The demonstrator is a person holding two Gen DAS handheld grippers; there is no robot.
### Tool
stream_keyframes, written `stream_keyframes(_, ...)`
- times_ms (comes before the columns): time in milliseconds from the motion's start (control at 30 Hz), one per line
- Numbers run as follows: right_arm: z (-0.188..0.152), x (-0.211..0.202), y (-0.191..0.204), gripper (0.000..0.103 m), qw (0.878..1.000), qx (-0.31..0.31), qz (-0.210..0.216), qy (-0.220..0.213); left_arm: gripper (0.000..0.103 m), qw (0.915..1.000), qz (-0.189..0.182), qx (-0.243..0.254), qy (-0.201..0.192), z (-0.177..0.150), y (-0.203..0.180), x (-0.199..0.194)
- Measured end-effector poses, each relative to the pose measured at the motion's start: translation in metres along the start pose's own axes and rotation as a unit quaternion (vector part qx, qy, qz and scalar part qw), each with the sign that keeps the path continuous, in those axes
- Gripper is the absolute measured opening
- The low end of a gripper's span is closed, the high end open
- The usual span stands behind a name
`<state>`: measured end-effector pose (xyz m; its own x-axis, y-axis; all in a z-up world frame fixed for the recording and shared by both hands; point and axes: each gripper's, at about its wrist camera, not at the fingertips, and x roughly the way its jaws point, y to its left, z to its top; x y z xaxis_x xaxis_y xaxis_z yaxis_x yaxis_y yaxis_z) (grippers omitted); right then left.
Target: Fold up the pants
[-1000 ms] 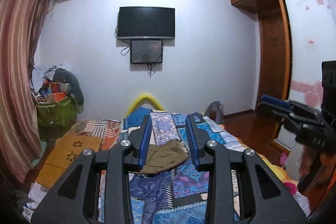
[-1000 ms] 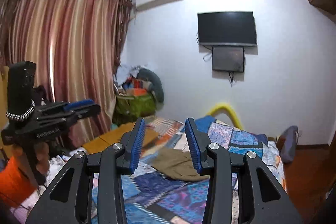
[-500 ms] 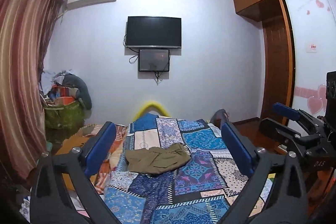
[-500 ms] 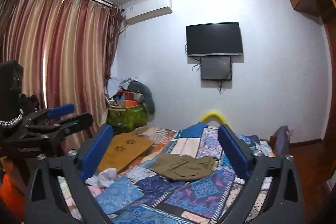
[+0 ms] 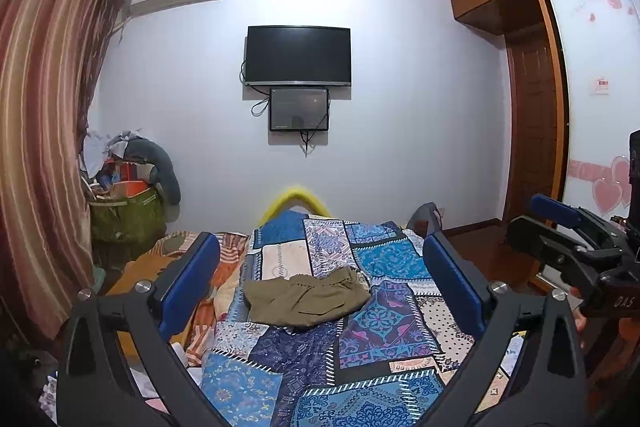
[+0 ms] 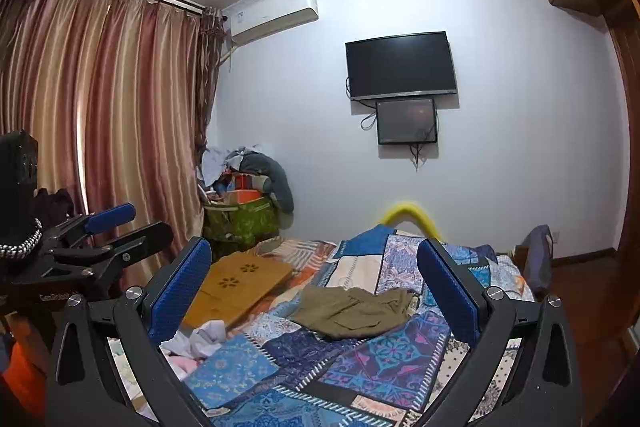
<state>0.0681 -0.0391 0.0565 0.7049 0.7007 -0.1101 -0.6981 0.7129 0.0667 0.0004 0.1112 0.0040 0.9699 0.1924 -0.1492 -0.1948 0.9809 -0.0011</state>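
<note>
Left wrist view: left gripper (image 5: 320,277) is hovering spread wide and empty; pants (image 5: 306,297) are lying crumpled mid-bed (image 5: 376,359), well beyond it.
Right wrist view: right gripper (image 6: 314,291) is gaping, holding nothing.
Approach: both should be reaching for the waistband corners.
Green bag (image 6: 240,223): overflowing with clothes, beyond the bed.

Soft matt olive cloth, rumpled, in the pants (image 5: 306,297); printed patchwork cotton, matt, on the bed quilt (image 5: 380,331). Matt black plastic frames with ribbed blue rubber pads (image 6: 180,293) and shiny metal screws on the hand-held grippers. Satiny striped curtain (image 6: 100,115), smooth pale wooden board (image 6: 240,283), glossy black television screen (image 5: 298,55).
</note>
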Motion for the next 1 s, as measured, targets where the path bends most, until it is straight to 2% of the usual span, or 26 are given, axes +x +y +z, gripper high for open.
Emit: stream_keyframes(1000, -0.001, 0.0, -0.008, 0.102, 1.0, 0.009, -0.01, 0.02, 0.103, 0.9996, -0.012, -0.007, 0.026, -0.01, 0.003, 0.021)
